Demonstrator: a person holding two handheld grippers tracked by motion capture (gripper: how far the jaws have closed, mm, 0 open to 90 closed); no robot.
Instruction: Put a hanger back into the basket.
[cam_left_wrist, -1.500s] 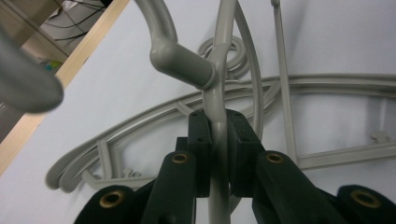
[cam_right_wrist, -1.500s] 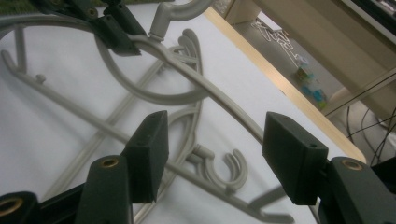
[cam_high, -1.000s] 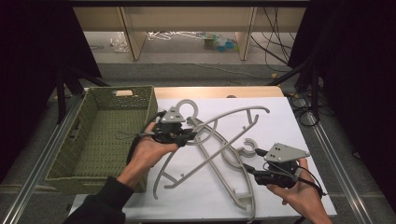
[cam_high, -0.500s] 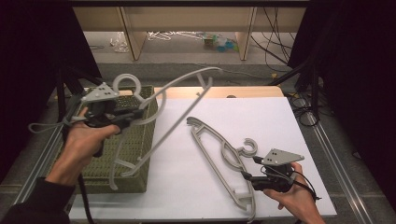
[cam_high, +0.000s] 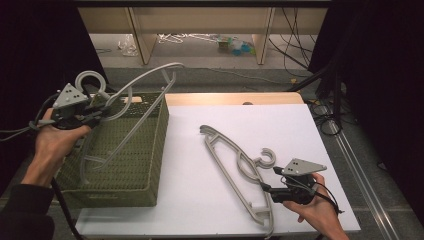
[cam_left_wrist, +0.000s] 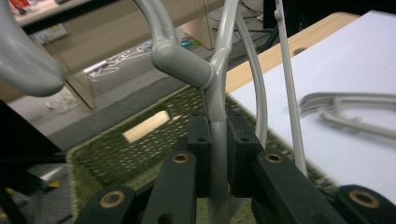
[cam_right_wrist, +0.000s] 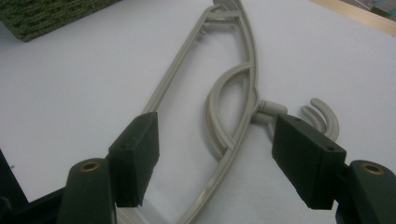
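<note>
Light: bright from overhead on my white rectangular table top (cam_high: 300, 130); surroundings fall into black.
Shadows: soft, faint.
Blur: my left gripper view smears the near grey plastic hanger hook (cam_left_wrist: 28, 65).
Focus: right gripper view slightly soft, jaws included.

The white table (cam_high: 310, 130) lies bare between the basket (cam_high: 150, 150) and the flat hanger (cam_high: 235, 160), and wide open beyond that hanger toward the far and right edges. The basket's tall wall blocks a level pass on the left side. Over the basket, a second hanger (cam_high: 125, 92) clamped in the left claw (cam_high: 97, 112) slants across its mouth, its arm crossing the far rim. The right claw (cam_high: 267, 189) stands spread around the flat hanger's near end, the hook (cam_high: 267, 157) just beside it.
</note>
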